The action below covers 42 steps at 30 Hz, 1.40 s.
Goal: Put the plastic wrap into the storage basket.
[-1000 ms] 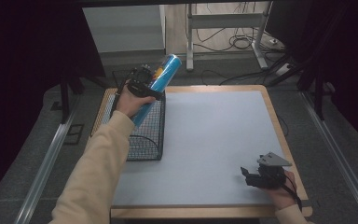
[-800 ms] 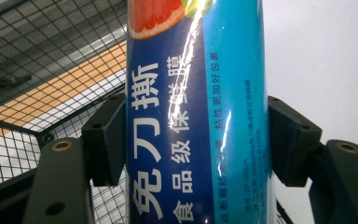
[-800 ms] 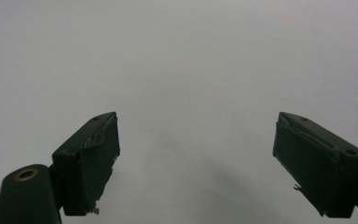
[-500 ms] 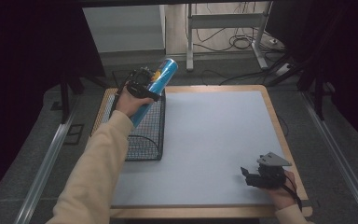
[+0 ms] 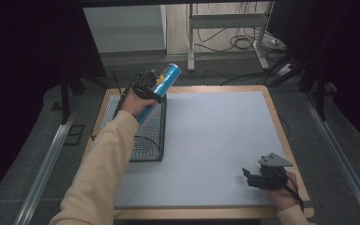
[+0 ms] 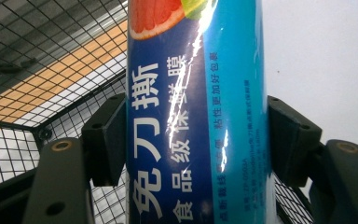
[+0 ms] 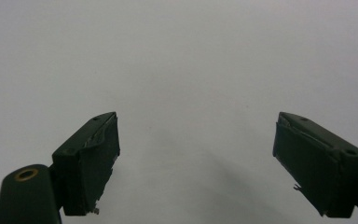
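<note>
Left gripper [image 5: 146, 86] jaws clamped across the blue tube [image 5: 161, 86], held tilted over the wire basket [image 5: 143, 140], lower end inside it, likely for setting it in. Right gripper [image 5: 265, 177] well apart from the basket, low over the worktop [image 5: 215, 140], jaws open, idle.

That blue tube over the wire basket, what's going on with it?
A person at a table works a two-jaw gripper in each hand. The left gripper is clamped on a long blue cardboard tube printed with Chinese text and a grapefruit picture, holding it tilted above the black wire mesh basket at the table's left edge. The right gripper rests with its jaws open on the grey table mat, holding nothing.
</note>
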Motion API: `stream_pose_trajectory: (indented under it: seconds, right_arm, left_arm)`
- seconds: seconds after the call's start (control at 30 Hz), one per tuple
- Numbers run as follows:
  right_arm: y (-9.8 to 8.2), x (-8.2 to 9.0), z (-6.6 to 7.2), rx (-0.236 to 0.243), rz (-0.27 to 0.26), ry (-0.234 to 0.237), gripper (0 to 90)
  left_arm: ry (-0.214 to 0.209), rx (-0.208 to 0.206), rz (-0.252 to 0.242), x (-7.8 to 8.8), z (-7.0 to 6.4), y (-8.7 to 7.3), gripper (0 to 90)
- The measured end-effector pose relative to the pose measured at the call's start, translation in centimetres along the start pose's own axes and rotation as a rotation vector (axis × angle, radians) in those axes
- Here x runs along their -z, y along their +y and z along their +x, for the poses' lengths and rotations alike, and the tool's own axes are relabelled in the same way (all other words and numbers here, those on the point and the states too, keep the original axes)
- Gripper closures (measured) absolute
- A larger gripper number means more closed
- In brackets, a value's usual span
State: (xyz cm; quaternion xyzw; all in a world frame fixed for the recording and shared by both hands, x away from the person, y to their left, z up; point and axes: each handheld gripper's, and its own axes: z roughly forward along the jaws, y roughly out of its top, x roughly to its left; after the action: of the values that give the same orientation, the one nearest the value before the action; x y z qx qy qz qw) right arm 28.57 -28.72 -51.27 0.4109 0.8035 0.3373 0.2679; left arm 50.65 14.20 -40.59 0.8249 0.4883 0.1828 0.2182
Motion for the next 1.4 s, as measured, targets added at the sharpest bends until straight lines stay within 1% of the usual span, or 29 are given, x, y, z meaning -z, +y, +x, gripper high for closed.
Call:
stream_pose_trajectory:
  seconds: [0.13,0.3,0.4,0.5,0.53,0.6,0.63,0.7,0.8,0.9,1.1,1.13,1.2,1.23,1.27,1.3,1.33,1.37,1.4]
  right_arm:
    - [0.0,0.0,0.0,0.001,0.001,0.001,15.0]
    - [0.0,0.0,0.0,0.0,0.003,0.0,14.9]
    - [0.0,0.0,0.1,0.001,0.003,0.001,14.9]
    - [0.0,0.0,0.1,0.001,0.002,0.001,15.0]
    - [0.0,0.0,0.1,0.001,0.002,0.001,15.0]
    - [0.0,0.0,0.1,0.003,0.003,0.003,14.9]
    - [0.0,0.0,0.1,0.003,0.003,0.003,14.9]
    - [0.0,0.0,0.1,0.006,0.004,0.003,15.0]
    - [0.0,0.0,0.2,0.006,0.004,0.004,15.0]
    - [0.0,0.1,0.2,0.01,0.003,0.005,15.0]
    - [0.0,0.1,0.2,0.01,0.003,0.006,15.0]
    - [0.0,0.1,0.2,0.011,0.004,0.006,15.0]
    - [0.0,0.1,0.2,0.011,0.004,0.007,14.9]
    - [0.0,0.1,0.2,0.013,0.006,0.008,15.0]
    - [0.0,0.1,0.2,0.013,0.006,0.008,15.0]
    - [0.0,0.1,0.2,0.012,0.006,0.008,15.0]
    - [0.0,0.1,0.2,0.011,0.005,0.007,15.0]
    - [0.0,0.1,0.2,0.011,0.005,0.008,14.9]
    - [0.0,0.1,0.2,0.011,0.006,0.008,15.0]
  left_arm:
    - [0.005,-0.005,0.016,-0.5,0.0,-0.2,31.8]
    - [0.005,0.014,0.014,-0.7,0.3,-0.4,31.8]
    - [0.028,0.012,0.02,-1.1,0.4,-0.6,31.8]
    - [0.034,0.017,0.034,-1.4,0.6,-0.7,31.8]
    - [0.035,0.02,0.06,-1.7,0.7,-0.8,31.8]
    - [0.048,0.014,0.089,-2.2,0.9,-1.1,31.8]
    - [0.048,0.014,0.089,-2.2,0.9,-1.1,31.8]
    - [0.057,0.012,0.117,-2.7,1.0,-1.2,31.8]
    - [0.066,0.005,0.127,-2.9,0.9,-1.2,31.7]
    - [0.076,0.004,0.157,-3.3,0.9,-1.3,31.7]
    - [0.079,0.003,0.156,-3.3,0.9,-1.3,31.5]
    - [0.083,-0.008,0.156,-3.3,0.9,-1.3,31.3]
    - [0.087,-0.008,0.148,-3.2,0.8,-1.2,30.9]
    - [0.083,-0.004,0.124,-3.0,0.7,-1.1,29.8]
    - [0.083,-0.004,0.124,-3.0,0.7,-1.1,27.8]
    - [0.071,0.006,0.114,-2.8,0.7,-1.1,27.8]
    - [0.067,0.008,0.114,-2.7,0.7,-1.0,22.8]
    - [0.073,0.002,0.12,-2.6,0.6,-1.1,21.0]
    - [0.07,0.004,0.125,-2.5,0.7,-1.1,19.3]
